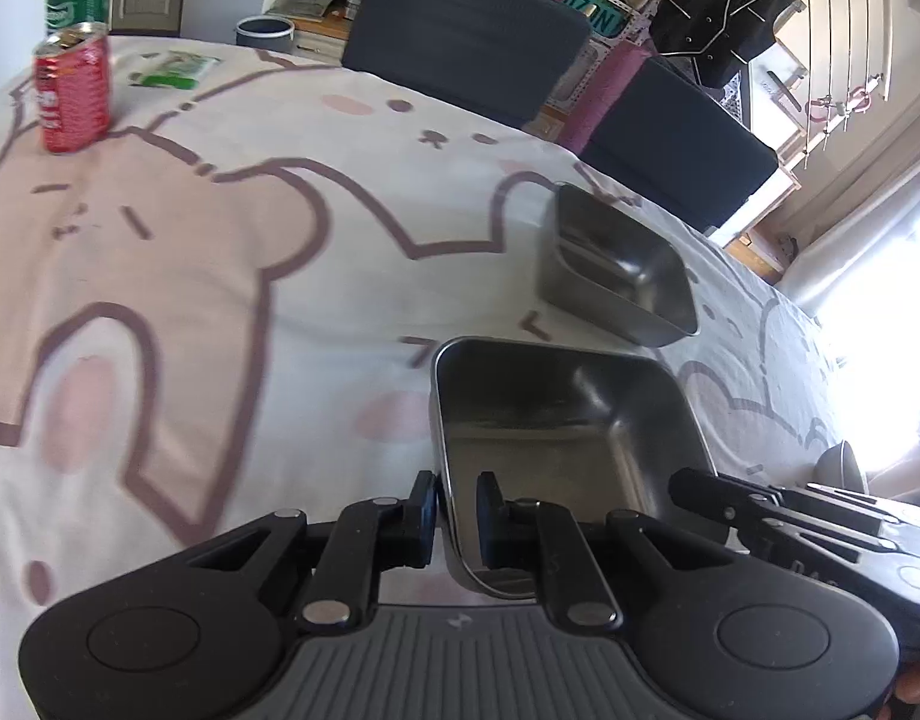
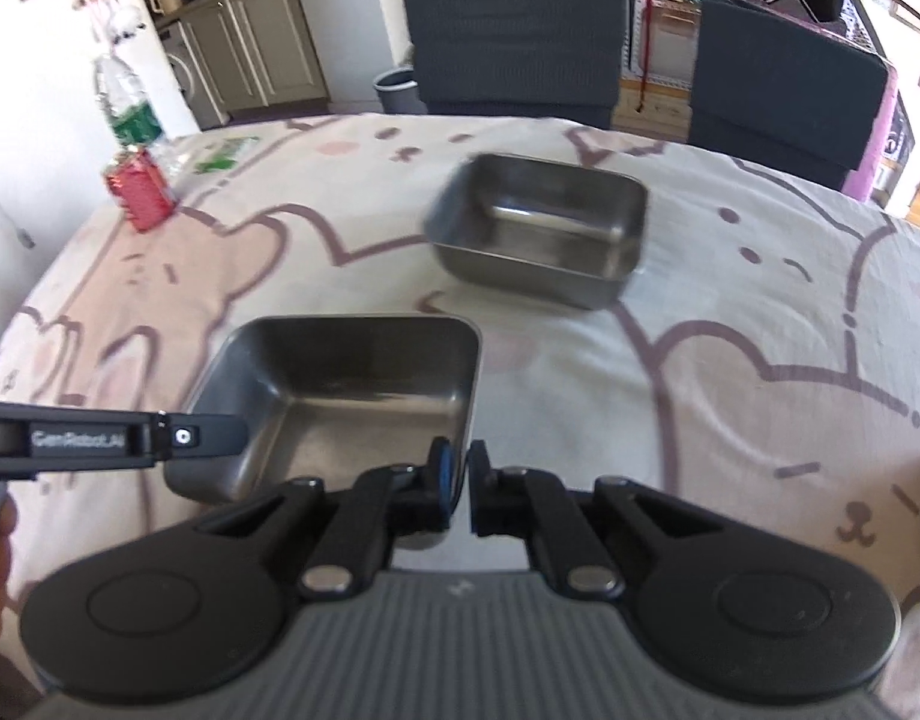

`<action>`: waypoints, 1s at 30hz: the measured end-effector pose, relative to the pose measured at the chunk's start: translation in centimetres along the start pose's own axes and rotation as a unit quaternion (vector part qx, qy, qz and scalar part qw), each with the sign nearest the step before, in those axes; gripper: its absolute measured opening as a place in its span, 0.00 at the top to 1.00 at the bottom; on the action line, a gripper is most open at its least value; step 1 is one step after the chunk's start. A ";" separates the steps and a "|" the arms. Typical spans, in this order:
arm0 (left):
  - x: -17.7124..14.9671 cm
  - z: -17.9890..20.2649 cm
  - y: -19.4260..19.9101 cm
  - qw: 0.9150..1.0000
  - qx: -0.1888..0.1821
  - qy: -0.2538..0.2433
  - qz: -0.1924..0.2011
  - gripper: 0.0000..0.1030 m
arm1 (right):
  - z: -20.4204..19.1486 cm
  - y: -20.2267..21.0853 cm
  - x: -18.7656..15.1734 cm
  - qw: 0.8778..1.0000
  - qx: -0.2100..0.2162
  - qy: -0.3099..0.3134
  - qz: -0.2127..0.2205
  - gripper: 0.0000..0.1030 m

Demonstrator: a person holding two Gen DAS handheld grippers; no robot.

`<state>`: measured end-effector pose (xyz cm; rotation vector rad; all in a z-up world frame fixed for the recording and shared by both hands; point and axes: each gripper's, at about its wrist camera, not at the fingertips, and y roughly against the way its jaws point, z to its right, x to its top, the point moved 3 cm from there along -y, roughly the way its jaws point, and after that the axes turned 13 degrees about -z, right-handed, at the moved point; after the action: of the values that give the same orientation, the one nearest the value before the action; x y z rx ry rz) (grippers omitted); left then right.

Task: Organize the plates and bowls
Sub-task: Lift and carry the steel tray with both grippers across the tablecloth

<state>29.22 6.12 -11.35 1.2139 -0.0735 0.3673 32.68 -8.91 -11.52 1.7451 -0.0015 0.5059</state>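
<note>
Steel near tray [image 2: 339,396] pinched at opposite rims by left gripper [image 1: 456,519] and right gripper [image 2: 460,486], presumably for nesting into far tray [image 2: 544,228].

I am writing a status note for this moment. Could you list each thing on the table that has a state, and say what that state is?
Near square steel bowl: empty, upright, gripped at two rims.
Far square steel bowl: empty, upright, on the tablecloth, untouched.
Red drink can: upright, top opened.
Clear plastic bottle with green label: upright.
Left gripper: shut on the near bowl's rim.
Right gripper: shut on the near bowl's rim.
</note>
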 end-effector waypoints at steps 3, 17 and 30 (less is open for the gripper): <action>-0.3 -1.8 1.5 1.000 0.005 -0.001 0.010 0.86 | -2.3 0.3 -0.3 1.000 0.009 0.018 0.009 0.92; -1.7 -8.7 3.9 0.999 0.047 0.003 0.003 0.86 | -11.4 -2.6 -1.9 0.994 0.016 0.074 -0.076 0.87; -2.7 -10.5 2.6 0.997 0.059 -0.018 -0.037 0.86 | -13.6 -5.1 -2.2 0.988 0.009 0.099 -0.116 0.88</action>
<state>24.42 15.97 -13.37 1.3371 -0.0378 0.2880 27.59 4.43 -15.00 1.6795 0.3436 0.5071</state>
